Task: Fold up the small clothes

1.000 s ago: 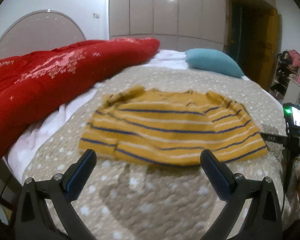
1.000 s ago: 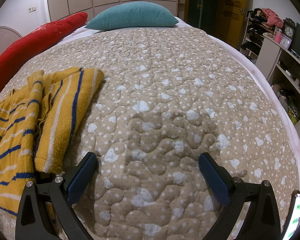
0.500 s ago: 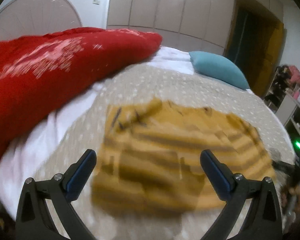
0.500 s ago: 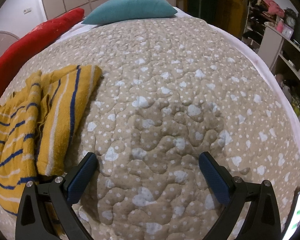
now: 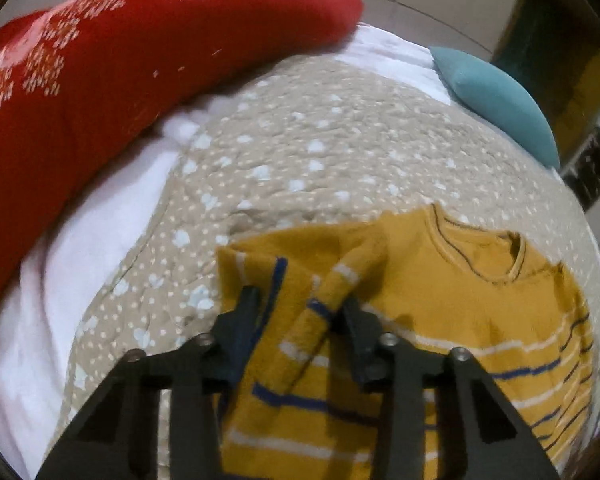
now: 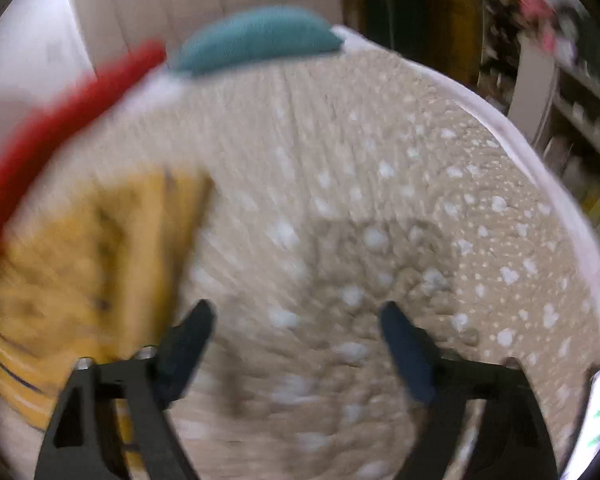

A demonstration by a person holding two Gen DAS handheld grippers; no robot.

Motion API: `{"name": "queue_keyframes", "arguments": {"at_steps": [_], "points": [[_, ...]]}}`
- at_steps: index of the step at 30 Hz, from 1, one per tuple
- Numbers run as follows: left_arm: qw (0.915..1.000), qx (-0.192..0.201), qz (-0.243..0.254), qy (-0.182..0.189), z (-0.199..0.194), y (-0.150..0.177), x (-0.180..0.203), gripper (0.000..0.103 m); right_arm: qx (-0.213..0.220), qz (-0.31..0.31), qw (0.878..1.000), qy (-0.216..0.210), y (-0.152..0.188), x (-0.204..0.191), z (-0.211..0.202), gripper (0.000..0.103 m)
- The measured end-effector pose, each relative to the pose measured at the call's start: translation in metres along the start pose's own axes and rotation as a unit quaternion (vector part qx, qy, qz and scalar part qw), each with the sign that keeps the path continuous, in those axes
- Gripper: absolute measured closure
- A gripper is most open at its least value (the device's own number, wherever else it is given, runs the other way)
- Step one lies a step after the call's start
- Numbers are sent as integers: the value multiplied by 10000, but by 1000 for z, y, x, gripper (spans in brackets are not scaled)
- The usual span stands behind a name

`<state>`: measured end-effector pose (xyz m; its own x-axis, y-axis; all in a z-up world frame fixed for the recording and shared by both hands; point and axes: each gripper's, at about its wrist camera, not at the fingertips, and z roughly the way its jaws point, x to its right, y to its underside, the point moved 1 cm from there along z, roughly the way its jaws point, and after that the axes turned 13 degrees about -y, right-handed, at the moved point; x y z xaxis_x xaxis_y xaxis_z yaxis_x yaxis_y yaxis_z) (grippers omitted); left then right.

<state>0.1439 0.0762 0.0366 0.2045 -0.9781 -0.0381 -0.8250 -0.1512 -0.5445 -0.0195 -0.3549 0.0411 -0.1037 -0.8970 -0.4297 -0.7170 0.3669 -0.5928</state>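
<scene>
Presently we log the following items.

Item one: yellow striped sweater (image 5: 440, 320), lying on the quilted bed cover (image 5: 320, 152), filling the lower right of the left wrist frame, neckline toward the upper right. In the right wrist frame it shows only as a blurred yellow patch at the left edge.

Item two: sleeve (image 5: 332, 300), folded across the sweater body, running from frame centre down toward the bottom.

Item three: left claw (image 5: 296, 312), narrowed around the sleeve, one finger on each side. We judge it grasping the sleeve, though whether the pads press the knit fully we cannot tell.

Item four: right claw (image 6: 296, 320), released, fingers wide apart over bare bed cover at lower centre of its frame, just beside the sweater's edge, holding nothing. That view is heavily smeared.

Item five: red duvet (image 5: 120, 72), upper left; teal pillow (image 5: 496, 100), upper right. Both well apart from the sweater.

Handling note, as our judgement: the step in hand is laying the sleeve inward. To do it well, we should pinch only the sleeve layer, not the body beneath, lift low, carry it straight across the chest, and set it flat before releasing. The knit is thick and soft; it will bunch if dragged.
</scene>
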Motion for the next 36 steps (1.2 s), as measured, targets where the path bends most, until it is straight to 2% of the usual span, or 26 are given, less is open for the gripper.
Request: {"name": "queue_keyframes", "arguments": {"at_steps": [1, 3, 7, 8, 9, 11, 13, 16, 19, 20, 21, 22, 23, 24, 25, 27, 30, 32, 34, 36], "points": [[10000, 17, 49, -16, 0, 1, 1, 68, 46, -141, 9995, -276, -9, -16, 1, 17], [10000, 29, 61, -8, 0, 0, 3, 75, -153, -462, 9970, -604, -19, -43, 19, 17], [10000, 10, 89, 11, -2, -10, 5, 88, -713, -1342, 9864, -623, -27, -98, 81, 23], [9998, 25, 167, -74, -2, -14, 7, 90, -869, -1472, 9832, -638, -30, -109, 98, 33], [9997, 8, 209, -129, -1, -19, 8, 91, -998, -1518, 9813, -632, -33, -116, 112, 58], [9993, -47, 272, -257, 2, -24, 10, 91, -1221, -1427, 9808, -533, -39, -120, 136, 91], [9993, -86, 203, -306, 6, -27, 9, 91, -1213, -1265, 9845, 91, -50, -108, 156, 91], [9986, -358, -377, -15, 13, -29, -8, 86, -1121, -936, 9886, 362, -58, -89, 161, 89], [9938, -483, -834, 558, 9, -29, -27, 80, -847, -947, 9908, 473, -60, -86, 140, 72], [9925, -480, -936, 628, 6, -28, -33, 72, -669, -1033, 9901, 677, -62, -86, 130, 70], [9914, -451, -1047, 638, 1, -27, -39, 62, -517, -1133, 9880, 912, -63, -85, 120, 63], [9910, -416, -1107, 631, -4, -25, -44, 58, -417, -1191, 9865, 1040, -64, -83, 111, 57], [9910, -331, -1163, 574, -12, -23, -50, 53, -365, -1152, 9873, 1034, -66, -79, 100, 43], [9915, -252, -1170, 501, -18, -21, -53, 50, -366, -996, 9902, 913, -67, -71, 87, 36], [9926, -148, -1133, 423, -27, -17, -57, 48, -407, -834, 9927, 767, -66, -63, 76, 36], [9941, 31, -1031, 340, -41, -10, -62, 36, -542, -554, 9964, 353, -58, -47, 54, 36], [9959, 180, -865, 208, -56, 13, -72, 28, -632, -372, 9973, 52, -33, -30, 24, 36], [9970, 133, -744, 182, -60, 31, -74, 28, -688, -290, 9972, -89, -11, -23, 12, 34], [9976, 21, -635, 291, -58, 50, -73, 27, -778, -190, 9963, -310, 7, -18, 7, 34], [9961, -128, -595, 645, -53, 69, -73, 24, -884, 63, 9933, -749, 29, -12, 3, 32]]}}
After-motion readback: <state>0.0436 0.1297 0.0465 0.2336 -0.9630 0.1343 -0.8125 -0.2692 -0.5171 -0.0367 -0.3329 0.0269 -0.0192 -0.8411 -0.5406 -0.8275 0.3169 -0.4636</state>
